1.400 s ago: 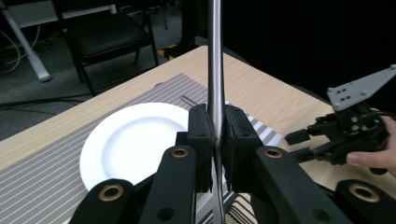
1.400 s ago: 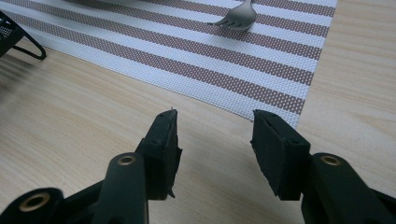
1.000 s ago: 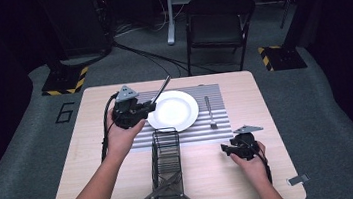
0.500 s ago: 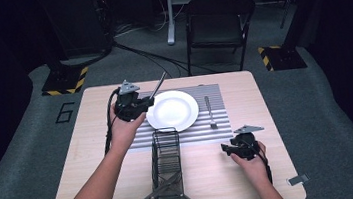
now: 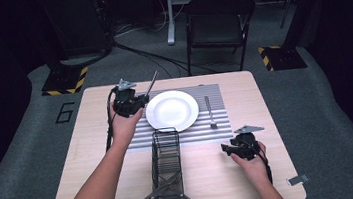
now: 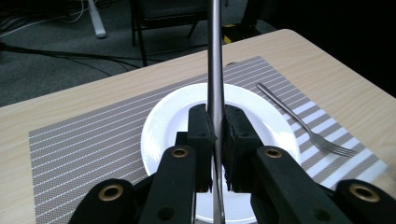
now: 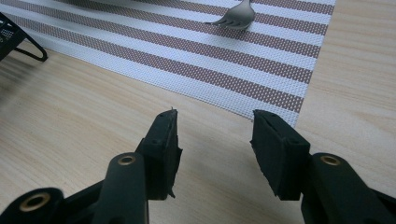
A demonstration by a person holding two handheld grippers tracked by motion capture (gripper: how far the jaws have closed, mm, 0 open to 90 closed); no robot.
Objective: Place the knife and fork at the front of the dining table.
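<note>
**Knife carried toward the plate's left side**

Since a second ago the left gripper (image 5: 137, 103) has drifted farther from the person, fingers clamped on the knife (image 6: 215, 70), which stands above the plate's (image 5: 172, 111) left edge. Lower it flat onto the placemat (image 5: 135, 134), clear of the rim. Open bench (image 5: 93, 139) lies left; the basket (image 5: 166, 165) sits near. The right gripper (image 7: 212, 149) rests with fingers wide.

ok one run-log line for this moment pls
left gripper: shut on knife, held over plate | right gripper: open, empty, above table | fork: on placemat right of plate
</note>
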